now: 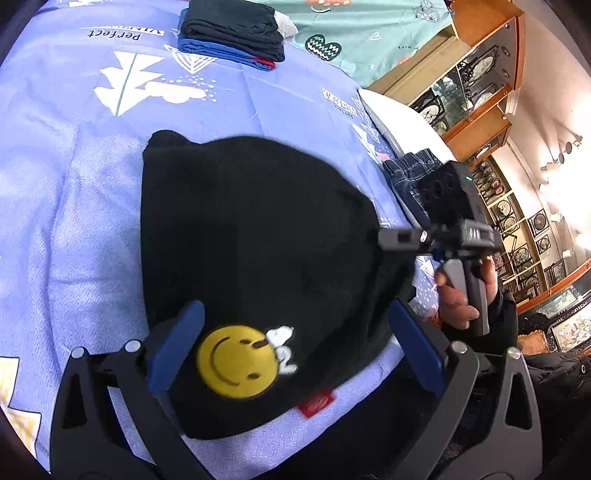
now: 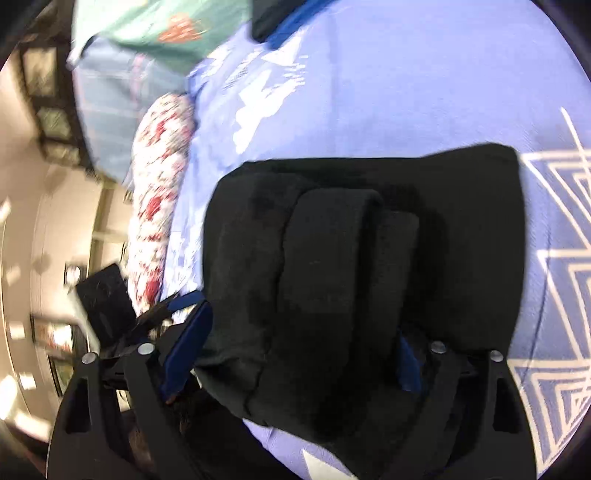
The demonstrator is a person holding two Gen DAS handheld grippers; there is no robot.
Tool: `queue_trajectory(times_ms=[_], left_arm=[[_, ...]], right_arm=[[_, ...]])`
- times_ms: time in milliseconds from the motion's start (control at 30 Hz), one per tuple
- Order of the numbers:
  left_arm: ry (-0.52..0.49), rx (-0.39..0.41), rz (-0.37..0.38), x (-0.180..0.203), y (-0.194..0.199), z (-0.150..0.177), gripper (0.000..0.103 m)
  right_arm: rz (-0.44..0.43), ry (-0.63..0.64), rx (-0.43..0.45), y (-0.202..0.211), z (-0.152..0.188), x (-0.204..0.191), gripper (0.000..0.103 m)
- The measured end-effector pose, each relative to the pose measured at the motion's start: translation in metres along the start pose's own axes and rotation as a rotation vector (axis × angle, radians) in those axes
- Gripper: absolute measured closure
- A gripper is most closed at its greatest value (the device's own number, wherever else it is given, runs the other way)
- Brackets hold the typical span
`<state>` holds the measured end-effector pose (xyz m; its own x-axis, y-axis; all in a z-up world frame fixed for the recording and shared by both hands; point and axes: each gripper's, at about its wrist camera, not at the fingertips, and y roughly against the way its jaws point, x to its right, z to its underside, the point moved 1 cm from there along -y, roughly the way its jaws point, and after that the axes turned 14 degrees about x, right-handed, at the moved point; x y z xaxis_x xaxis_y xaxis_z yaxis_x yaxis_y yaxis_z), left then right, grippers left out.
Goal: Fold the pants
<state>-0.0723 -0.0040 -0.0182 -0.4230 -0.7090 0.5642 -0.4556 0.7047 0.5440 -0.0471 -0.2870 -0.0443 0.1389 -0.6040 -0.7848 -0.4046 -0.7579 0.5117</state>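
My left tool (image 1: 291, 350) hangs over the near end of the black pants (image 1: 255, 258), its 2 blue fingers (image 1: 177, 347) spread wide on either side of the yellow smiley patch (image 1: 236, 360) and pinching nothing. In its own view my right tool (image 2: 295, 350) has its fingers well apart with a thick bunch of the black cloth sitting between them; whether the pads press on it I cannot tell, because the right one is mostly buried in the fabric and the picture is blurred.

The pants lie in a folded bundle on the blue bed cover (image 1: 74, 206). Their long axis runs near to far from my left tool, the patch end nearest me and the rounded end pointing away toward the stack of folded clothes (image 1: 232, 33) at the far side.

I judge the main risk to be the thick layers. If I take only the top layer, the fold underneath could slide open. If I drag the bundle instead of lifting it, the soft cover could wrinkle and skew the edges. The right tool (image 1: 406, 236) is at the right edge, near the jeans (image 1: 410, 173), so a wide sweep could snag them.
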Motion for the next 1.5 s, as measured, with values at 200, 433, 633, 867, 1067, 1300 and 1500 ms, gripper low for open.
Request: queue_trajectory(times_ms=[200, 433, 633, 867, 1067, 1300, 1500], left_arm=[[-0.011, -0.013, 0.011, 0.002, -0.007, -0.002, 0.002], [-0.045, -0.017, 0.020, 0.011, -0.007, 0.000, 0.002], [-0.072, -0.002, 0.031, 0.019, -0.001, -0.003, 0.002], [-0.053, -0.025, 0.046, 0.014, -0.008, -0.001, 0.002], [-0.063, -0.031, 0.039, 0.019, -0.009, -0.001, 0.002], [-0.054, -0.031, 0.041, 0.018, -0.011, -0.001, 0.002], [-0.045, -0.033, 0.047, 0.014, -0.011, 0.001, 0.002]], right_arm=[[-0.050, 0.063, 0.104, 0.031, 0.004, -0.018, 0.081], [-0.020, 0.091, 0.164, 0.052, -0.010, -0.043, 0.085], [0.022, 0.128, 0.289, 0.105, -0.038, -0.057, 0.100], [0.227, 0.068, 0.152, 0.077, -0.017, 0.005, 0.055], [0.125, -0.012, 0.049, 0.038, 0.003, 0.024, 0.040], [0.072, -0.024, -0.013, 0.008, 0.008, 0.011, 0.022], [-0.014, -0.009, 0.046, 0.017, 0.008, 0.002, 0.060]])
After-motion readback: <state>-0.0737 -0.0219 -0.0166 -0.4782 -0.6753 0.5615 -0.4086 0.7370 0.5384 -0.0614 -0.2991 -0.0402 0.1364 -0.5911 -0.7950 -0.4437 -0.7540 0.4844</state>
